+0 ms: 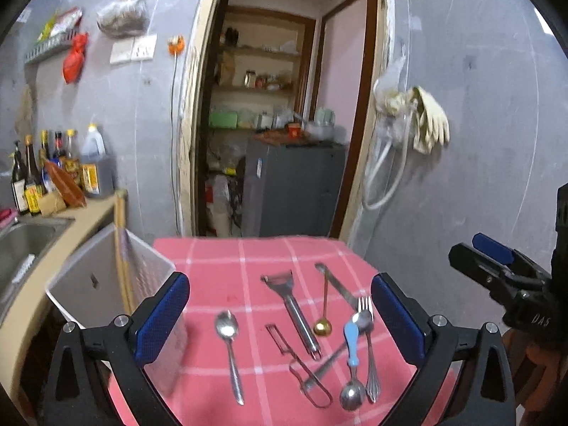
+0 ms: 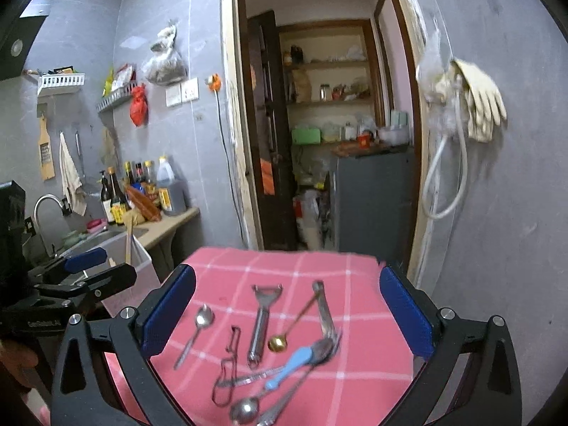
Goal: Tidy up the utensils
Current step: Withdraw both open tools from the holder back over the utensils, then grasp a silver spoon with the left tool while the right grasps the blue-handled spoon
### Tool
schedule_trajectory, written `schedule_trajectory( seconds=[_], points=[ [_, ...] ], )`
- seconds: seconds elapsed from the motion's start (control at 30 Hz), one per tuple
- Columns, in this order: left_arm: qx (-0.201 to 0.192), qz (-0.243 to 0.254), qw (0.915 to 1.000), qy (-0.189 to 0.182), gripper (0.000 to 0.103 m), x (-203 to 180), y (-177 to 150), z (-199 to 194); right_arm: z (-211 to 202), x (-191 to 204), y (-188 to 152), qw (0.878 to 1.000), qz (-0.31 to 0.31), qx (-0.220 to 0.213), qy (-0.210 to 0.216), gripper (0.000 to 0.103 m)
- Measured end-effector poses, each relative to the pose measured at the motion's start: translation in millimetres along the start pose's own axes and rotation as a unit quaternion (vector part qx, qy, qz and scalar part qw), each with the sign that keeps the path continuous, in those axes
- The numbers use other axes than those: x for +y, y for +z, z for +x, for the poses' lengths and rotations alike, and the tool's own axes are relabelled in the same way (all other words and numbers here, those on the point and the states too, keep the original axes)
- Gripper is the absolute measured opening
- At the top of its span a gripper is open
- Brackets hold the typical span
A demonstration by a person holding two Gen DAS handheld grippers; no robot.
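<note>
Both tongs, L (image 1: 280,323) & R (image 2: 287,319), wide open, angled down over utensils (image 1: 301,330).

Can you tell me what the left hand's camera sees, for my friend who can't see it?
Spoons, a fork and peelers lie scattered on a pink checked cloth, seen between the left gripper's wide-open jaws. A white bin stands left of the cloth, and a doorway opens behind.

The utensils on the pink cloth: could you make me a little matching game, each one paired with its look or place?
Things:
1. lone spoon
2. tiny ladle
3. blue-handled spoon
4. fork

Descriptions:
A. gold bowl, thin stem
B. lies apart, left of the rest
C. tines point away from the camera
D. pale plastic grip, steel bowl nearest the camera

Pairs: 1-B, 2-A, 3-D, 4-C
</note>
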State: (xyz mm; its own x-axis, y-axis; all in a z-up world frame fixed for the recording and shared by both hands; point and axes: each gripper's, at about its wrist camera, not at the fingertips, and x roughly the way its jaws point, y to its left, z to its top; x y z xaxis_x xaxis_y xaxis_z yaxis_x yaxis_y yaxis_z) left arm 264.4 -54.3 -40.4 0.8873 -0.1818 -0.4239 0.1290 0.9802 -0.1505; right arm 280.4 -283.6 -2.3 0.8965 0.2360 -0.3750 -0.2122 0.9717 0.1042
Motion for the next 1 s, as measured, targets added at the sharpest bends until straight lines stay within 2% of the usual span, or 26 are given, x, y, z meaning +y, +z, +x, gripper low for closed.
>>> schedule_trajectory(
  seconds=[0.33, 0.47, 0.53, 0.7, 0.9, 1.0],
  points=[
    [0.08, -0.019, 0.9963, 0.025, 0.103, 0.4, -36.0, 51.8, 44.5, -40.3, -47.4, 0.996, 0.035, 0.082, 0.02, 0.099],
    [0.105, -0.032, 0.9934, 0.032, 0.098, 4.3, -46.1, 71.1, 69.0, -43.6, -68.6, 0.991, 0.042, 0.122, 0.036, 0.073],
    [0.12, -0.037, 0.9913, 0.038, 0.092, 5.9, -51.4, 81.7, 79.4, -43.1, -78.6, 0.988, 0.044, 0.139, 0.047, 0.066],
    [0.16, -0.057, 0.9843, 0.049, 0.075, 14.3, -64.0, 108.2, 108.1, -38.9, -97.8, 0.977, 0.056, 0.187, 0.085, 0.034],
    [0.184, -0.059, 0.9772, 0.087, 0.063, 21.0, -69.4, 130.6, 134.4, -27.3, -113.9, 0.961, 0.063, 0.243, 0.113, 0.022],
    [0.199, -0.066, 0.9723, 0.103, 0.058, 25.5, -71.9, 140.0, 142.3, -20.4, -118.3, 0.955, 0.065, 0.264, 0.12, 0.022]
  ],
)
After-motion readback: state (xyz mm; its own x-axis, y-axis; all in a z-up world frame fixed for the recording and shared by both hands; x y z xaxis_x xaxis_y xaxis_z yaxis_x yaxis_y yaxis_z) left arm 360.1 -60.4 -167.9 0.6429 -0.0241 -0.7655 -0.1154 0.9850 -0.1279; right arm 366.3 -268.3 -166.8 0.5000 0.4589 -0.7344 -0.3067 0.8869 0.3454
